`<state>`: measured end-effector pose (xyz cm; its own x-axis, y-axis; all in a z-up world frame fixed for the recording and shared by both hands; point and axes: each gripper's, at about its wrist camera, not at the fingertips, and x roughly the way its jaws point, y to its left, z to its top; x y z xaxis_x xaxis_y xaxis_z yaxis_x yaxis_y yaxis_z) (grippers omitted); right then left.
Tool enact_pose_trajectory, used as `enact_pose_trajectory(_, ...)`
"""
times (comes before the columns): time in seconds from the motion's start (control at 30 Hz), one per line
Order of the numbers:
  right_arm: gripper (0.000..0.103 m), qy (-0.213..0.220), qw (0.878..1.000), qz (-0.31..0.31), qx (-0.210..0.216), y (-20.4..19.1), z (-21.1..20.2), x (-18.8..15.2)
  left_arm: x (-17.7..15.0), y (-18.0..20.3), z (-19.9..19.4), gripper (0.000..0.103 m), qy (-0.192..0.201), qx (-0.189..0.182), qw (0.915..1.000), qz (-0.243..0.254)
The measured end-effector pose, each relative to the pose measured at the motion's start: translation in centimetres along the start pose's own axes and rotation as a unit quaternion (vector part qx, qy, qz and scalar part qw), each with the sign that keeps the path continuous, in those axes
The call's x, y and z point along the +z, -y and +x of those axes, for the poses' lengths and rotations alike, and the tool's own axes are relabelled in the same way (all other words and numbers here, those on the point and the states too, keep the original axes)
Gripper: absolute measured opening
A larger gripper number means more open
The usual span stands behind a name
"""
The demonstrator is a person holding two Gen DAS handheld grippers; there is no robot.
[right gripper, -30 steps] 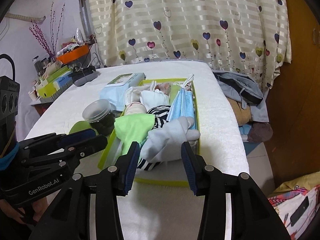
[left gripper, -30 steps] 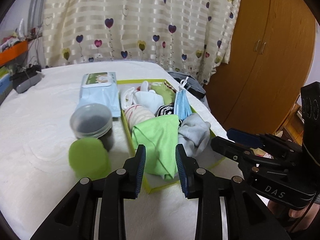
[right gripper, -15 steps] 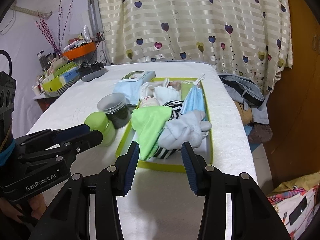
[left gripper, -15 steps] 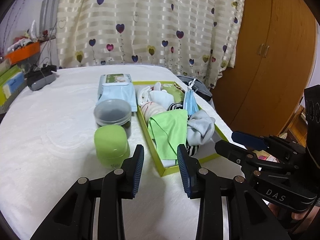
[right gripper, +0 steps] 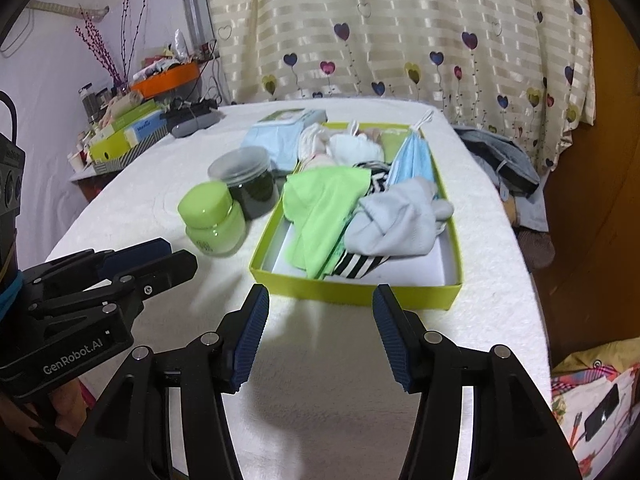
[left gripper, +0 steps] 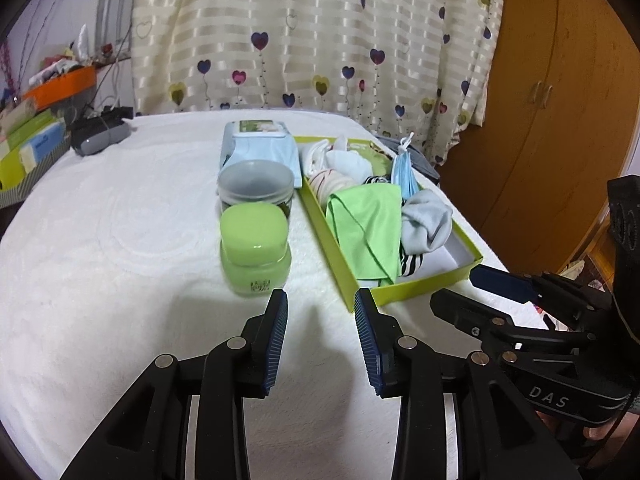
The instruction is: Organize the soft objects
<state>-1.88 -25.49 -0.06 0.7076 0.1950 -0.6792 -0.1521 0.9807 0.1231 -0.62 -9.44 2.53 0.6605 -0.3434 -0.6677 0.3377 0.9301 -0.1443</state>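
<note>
A lime-green tray (left gripper: 424,278) (right gripper: 352,292) on the white table holds soft items: a green cloth (left gripper: 366,222) (right gripper: 324,204), a grey sock (left gripper: 426,220) (right gripper: 396,220), a striped cloth (right gripper: 358,266), a blue face mask (left gripper: 404,170) (right gripper: 412,156) and white and pink cloths (left gripper: 340,164) at the far end. My left gripper (left gripper: 320,340) is open and empty, just short of the tray's near left corner. My right gripper (right gripper: 318,336) is open and empty in front of the tray's near edge.
A light green jar (left gripper: 254,246) (right gripper: 212,216) and a dark jar with a clear lid (left gripper: 256,184) (right gripper: 244,176) stand left of the tray. A wipes pack (left gripper: 260,144) lies behind them. A grey case (left gripper: 100,136) and boxes (right gripper: 128,132) sit far left. Clothes (right gripper: 500,156) lie off the right edge.
Both grippers have drawn back from the tray, which now appears farther away. Both stay open and empty. The items in the tray have not moved.
</note>
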Motion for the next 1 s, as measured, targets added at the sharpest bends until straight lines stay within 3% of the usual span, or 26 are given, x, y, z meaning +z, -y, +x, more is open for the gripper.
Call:
enact_pose_trajectory(0.4,0.055,-0.029,0.999,0.021,0.007,1.5,2.1,0.4,-0.2,-0.2,1.7,0.033,-0.020,-0.008,0.9998,-0.005)
enact_pose_trajectory(0.53,0.055,-0.047,0.999,0.024,0.006,1.5,3.0,0.0,-0.5,-0.3,2.5,0.033,-0.034,-0.001,0.9994,-0.005)
enact_pose_trajectory(1.0,0.055,-0.042,0.999,0.028,-0.012,2.3,5.7,2.3,-0.2,-1.3,4.6,0.033,-0.051,0.046,0.9974,-0.021)
